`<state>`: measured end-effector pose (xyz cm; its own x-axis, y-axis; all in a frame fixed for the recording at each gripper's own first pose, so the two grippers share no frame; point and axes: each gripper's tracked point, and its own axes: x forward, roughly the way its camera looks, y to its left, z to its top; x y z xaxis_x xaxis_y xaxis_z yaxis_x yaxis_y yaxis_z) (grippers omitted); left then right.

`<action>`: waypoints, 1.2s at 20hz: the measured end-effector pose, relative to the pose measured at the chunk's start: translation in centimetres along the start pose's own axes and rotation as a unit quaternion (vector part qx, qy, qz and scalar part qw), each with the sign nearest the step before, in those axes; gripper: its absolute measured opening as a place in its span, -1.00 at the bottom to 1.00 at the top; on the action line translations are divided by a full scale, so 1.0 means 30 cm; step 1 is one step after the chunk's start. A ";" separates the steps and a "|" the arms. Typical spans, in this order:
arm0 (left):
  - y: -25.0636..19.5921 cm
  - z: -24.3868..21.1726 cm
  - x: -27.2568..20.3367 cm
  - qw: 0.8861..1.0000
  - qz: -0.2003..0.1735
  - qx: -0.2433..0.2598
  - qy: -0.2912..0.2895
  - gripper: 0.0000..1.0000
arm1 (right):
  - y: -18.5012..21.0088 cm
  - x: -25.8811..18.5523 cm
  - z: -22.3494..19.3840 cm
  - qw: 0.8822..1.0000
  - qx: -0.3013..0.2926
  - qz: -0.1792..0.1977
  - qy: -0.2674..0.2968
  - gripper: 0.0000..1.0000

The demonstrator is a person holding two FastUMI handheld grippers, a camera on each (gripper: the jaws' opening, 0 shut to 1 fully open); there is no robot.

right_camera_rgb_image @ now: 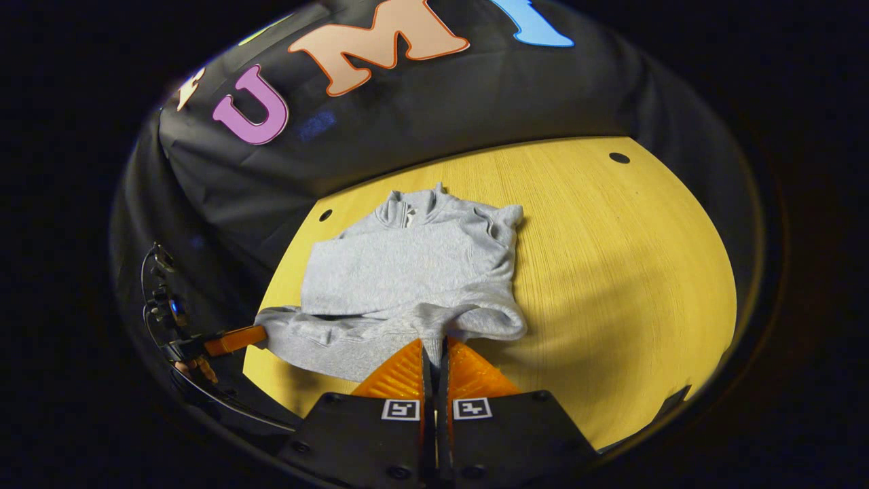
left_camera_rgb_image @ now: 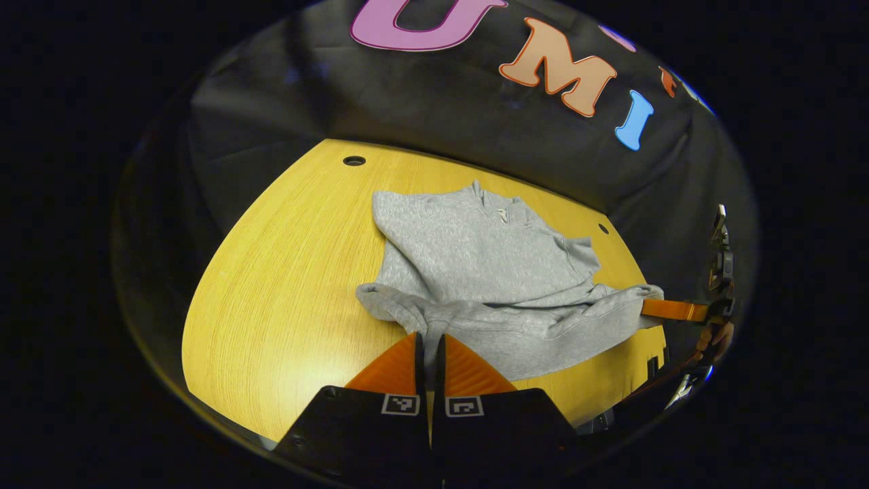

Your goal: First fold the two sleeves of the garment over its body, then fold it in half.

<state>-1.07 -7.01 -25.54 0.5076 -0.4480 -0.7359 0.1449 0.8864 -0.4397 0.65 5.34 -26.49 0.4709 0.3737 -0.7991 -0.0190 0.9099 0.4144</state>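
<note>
- The left gripper (left_camera_rgb_image: 429, 337) has its fingers pressed together at the near left corner of the sweatshirt's hem, with grey cloth apparently nipped between the tips; in the right gripper view it reaches in from the left edge, its fingers touching that same corner.
- The grey sweatshirt (left_camera_rgb_image: 485, 272) lies flat on the yellow wooden table (left_camera_rgb_image: 285, 285), collar toward the far black cloth wall, hem toward the near edge. A bunched band of cloth, likely a sleeve or the raised hem, lies across its near part.
- The right gripper (right_camera_rgb_image: 434, 343) has its fingers closed together at the near right part of the hem, a roll of cloth sitting on and apparently between the tips; in the left gripper view it comes in from the right and touches the hem's right corner.
- Judging by the fleece knit, the garment is soft, light and limp: it will sag and crease between holds, and it drags rather than slides on wood. Corners, cuffs and the ribbed hem look like the surest holds.
</note>
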 end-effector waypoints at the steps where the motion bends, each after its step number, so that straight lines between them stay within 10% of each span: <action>1: 0.004 0.016 0.010 1.000 0.000 -0.001 0.000 -1.00 | 0.004 0.009 0.017 1.000 0.004 0.000 -0.005 -0.93; 24: 0.125 0.245 0.401 0.993 0.004 -0.072 0.089 -0.97 | -0.022 0.280 0.199 0.986 0.158 -0.042 -0.002 -0.90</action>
<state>11.82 -8.22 -32.25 0.3475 -0.4658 -0.8138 0.0111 0.8699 -0.4931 9.90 6.82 -30.88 0.4619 0.2974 -0.8356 0.2971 0.8358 0.4618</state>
